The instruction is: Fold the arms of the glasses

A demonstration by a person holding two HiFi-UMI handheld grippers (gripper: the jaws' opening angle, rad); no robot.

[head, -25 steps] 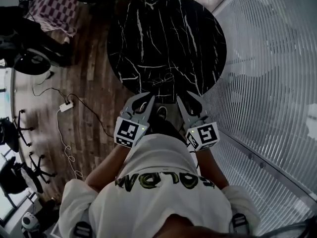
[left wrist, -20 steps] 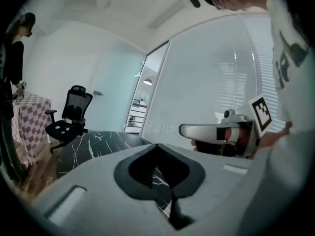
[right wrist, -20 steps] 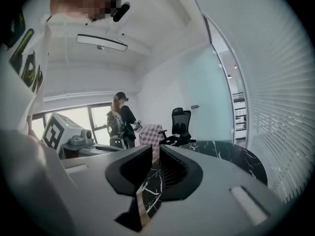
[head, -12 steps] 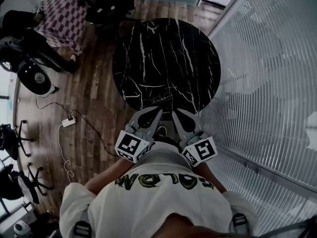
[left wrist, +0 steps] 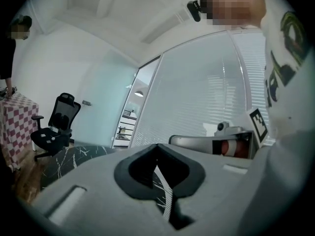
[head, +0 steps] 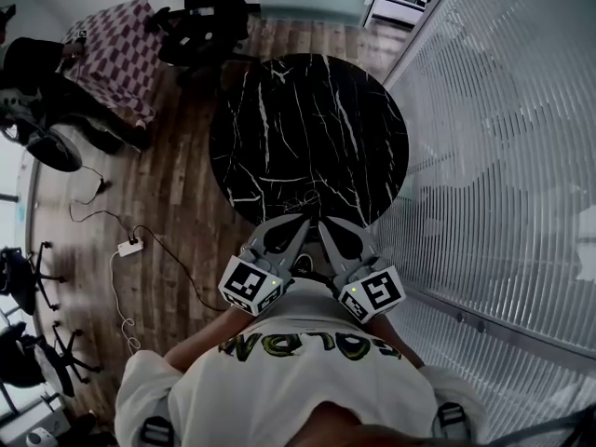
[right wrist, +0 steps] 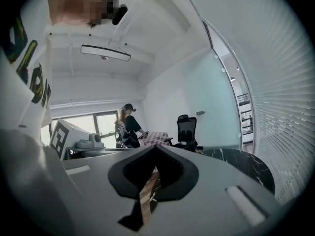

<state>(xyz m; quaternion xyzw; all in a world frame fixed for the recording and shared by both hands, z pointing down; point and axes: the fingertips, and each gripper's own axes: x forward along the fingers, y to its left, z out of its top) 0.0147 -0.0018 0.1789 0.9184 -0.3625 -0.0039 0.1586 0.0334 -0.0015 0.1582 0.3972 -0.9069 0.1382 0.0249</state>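
Observation:
A thin wire-framed pair of glasses (head: 302, 200) shows only faintly, lying near the near edge of the round black marble table (head: 307, 110). Both grippers hang in front of my chest, just off that edge and apart from the glasses. The left gripper (head: 303, 223) (left wrist: 157, 145) has its jaws closed together with nothing between them. The right gripper (head: 322, 223) (right wrist: 155, 147) is also shut and empty. Their tips almost touch each other. In both gripper views the jaws point roughly level across the room, over the table top (left wrist: 74, 156) (right wrist: 236, 159).
A ribbed glass wall (head: 503, 156) runs along the right. On the wood floor to the left lie a power strip with its cable (head: 128, 247). Farther back stand a checkered-cloth table (head: 116, 49), an office chair (head: 200, 17) and a person (head: 28, 63).
Both grippers have risen from the table's near edge toward my chest and their tips have drawn together. The table and glasses now sit lower in the head view.

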